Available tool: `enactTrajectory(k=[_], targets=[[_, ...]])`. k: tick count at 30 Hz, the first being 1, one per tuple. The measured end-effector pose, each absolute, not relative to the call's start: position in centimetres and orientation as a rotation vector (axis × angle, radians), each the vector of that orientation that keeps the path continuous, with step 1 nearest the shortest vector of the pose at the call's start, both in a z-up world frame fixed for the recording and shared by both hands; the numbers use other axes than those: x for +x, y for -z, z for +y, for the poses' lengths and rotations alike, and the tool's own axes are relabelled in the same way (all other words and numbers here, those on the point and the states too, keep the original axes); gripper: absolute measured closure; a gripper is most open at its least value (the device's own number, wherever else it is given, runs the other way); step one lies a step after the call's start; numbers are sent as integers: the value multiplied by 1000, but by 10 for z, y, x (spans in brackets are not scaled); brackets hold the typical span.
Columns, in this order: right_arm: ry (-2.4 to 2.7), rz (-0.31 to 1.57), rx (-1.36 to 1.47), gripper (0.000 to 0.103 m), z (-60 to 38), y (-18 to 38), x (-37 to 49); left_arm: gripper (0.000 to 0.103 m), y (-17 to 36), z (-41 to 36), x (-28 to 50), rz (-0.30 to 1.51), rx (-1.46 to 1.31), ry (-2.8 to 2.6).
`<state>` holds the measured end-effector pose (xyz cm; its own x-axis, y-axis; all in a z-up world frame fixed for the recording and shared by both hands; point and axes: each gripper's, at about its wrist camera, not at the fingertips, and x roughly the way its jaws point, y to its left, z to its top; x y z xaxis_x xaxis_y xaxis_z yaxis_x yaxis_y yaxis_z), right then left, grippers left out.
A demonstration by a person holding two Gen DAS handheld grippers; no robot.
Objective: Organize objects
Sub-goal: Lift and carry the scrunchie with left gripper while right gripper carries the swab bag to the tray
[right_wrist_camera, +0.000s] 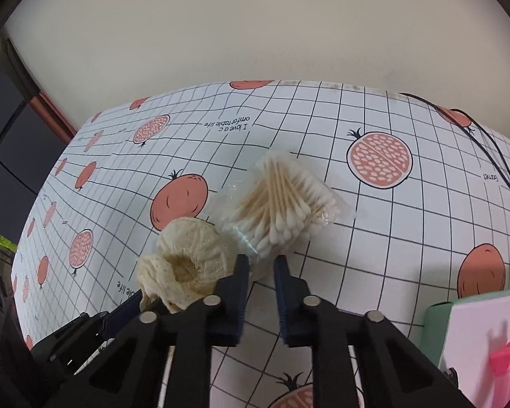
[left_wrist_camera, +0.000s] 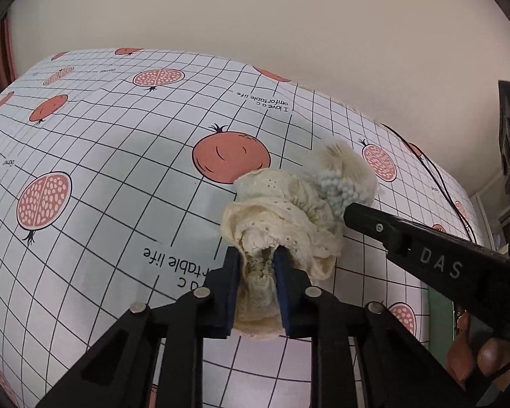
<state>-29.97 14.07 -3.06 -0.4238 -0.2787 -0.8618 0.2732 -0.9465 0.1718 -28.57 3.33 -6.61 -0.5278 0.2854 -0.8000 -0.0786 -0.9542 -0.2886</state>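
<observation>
Left claw [left_wrist_camera: 256, 265]: its blue pads are closed on a cream lace scrunchie [left_wrist_camera: 282, 217], which bunches up ahead of the fingertips above the counter [left_wrist_camera: 102, 142] with its grid-and-pomegranate cover. Right claw [right_wrist_camera: 260, 272]: the jaws stand a little apart around the near corner of a clear bag of cotton swabs [right_wrist_camera: 278, 200]; whether they pinch the plastic cannot be told. The bag lies on the counter straight ahead of the right claw, and the scrunchie sits just left of it. A green-edged box [right_wrist_camera: 476, 333] stands to its right.
</observation>
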Motion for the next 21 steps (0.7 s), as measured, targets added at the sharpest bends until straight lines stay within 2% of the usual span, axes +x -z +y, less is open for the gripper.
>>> enactTrajectory(k=[1,6,21], targets=[[2403,-7,1456,93,141,30,-299,85,66,32,-285,-330,-1396,-2558],[2394,-20,1427,97,143,27,-296,87,67,26,-285,-380,-1388,-2552],[2408,-69,1360,101,168,-4,-262,88,53,5,-275,-481,-1401,-2590]])
